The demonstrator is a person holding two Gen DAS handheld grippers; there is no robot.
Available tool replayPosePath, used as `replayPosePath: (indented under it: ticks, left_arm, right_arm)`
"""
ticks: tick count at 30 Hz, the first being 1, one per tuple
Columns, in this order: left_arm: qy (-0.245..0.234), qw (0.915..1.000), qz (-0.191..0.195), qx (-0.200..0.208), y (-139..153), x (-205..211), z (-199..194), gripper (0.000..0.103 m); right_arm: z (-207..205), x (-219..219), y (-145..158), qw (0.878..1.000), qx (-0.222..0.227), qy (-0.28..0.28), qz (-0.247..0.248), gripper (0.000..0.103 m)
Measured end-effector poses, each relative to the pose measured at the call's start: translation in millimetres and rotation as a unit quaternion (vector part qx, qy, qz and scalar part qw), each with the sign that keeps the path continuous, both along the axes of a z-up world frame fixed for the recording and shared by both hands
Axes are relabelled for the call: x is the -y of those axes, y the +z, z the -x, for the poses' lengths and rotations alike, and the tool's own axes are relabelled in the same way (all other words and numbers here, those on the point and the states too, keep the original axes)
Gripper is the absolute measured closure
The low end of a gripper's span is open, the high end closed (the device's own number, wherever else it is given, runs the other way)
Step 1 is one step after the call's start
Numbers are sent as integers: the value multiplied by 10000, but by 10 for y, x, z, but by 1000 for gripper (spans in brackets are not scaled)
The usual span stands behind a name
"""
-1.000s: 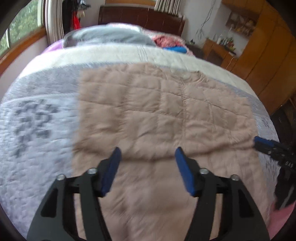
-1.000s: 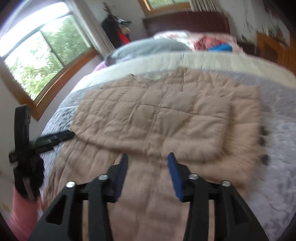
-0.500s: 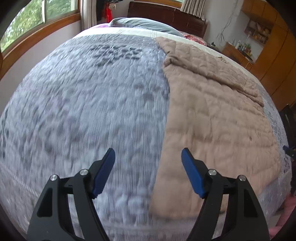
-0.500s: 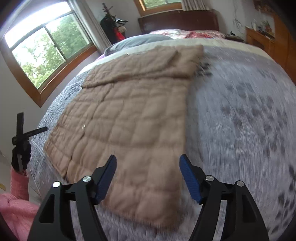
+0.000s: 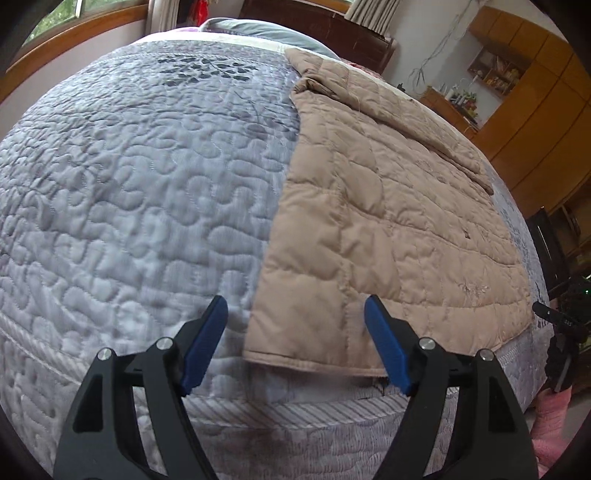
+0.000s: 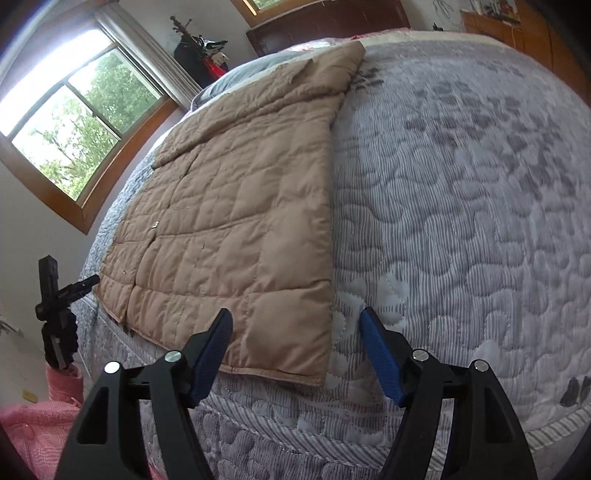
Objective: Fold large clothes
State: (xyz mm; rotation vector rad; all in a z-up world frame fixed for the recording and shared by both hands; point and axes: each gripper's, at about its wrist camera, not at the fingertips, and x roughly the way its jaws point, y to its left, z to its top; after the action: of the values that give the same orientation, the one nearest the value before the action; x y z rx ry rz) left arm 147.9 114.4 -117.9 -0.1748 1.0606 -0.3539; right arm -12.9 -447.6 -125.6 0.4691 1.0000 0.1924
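A tan quilted coat [image 5: 388,206] lies flat on the grey quilted bedspread [image 5: 140,177], its hem along the near bed edge and its sleeves folded in at the far end. My left gripper [image 5: 295,328] is open and empty, its fingers straddling the coat's near left hem corner [image 5: 255,354] from just in front. In the right wrist view the coat [image 6: 236,206] lies on the bedspread [image 6: 461,206]. My right gripper [image 6: 295,339] is open and empty, straddling the near right hem corner [image 6: 317,376].
The bed's near edge [image 5: 295,417] drops off below both grippers. A window [image 6: 70,122] is at the left. Wooden cabinets [image 5: 535,110] stand at the right. Pillows and a dark headboard [image 5: 317,26] are at the far end. My pink sleeve [image 6: 37,424] shows low in the right wrist view.
Both grippers have pulled back from over the coat's middle and spread apart, down to the near hem corners. Both jaws stay open, the right one wider than before.
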Motion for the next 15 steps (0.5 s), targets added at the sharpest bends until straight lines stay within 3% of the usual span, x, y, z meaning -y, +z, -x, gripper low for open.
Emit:
replayPosePath:
  ticks: [5,12,13,15]
  left_arm:
    - [64,10000,38,-60,-63,19,-56,39]
    - [26,10000,80,-41,-54,76,-69,65]
    - [27,10000,81,-28,-50,80,-61,73]
    - [48,9998,172,-17,-37,73,-47,83]
  right_arm:
    - [-5,17,-36,9999,56,-14,-135,35]
    - [-52,-9,-122,9992,23,141,-368,65]
    - [-45,-19,-129,9990,19,154,-418,75]
    - [-30,-29,-120,9987,47,184,-465,86]
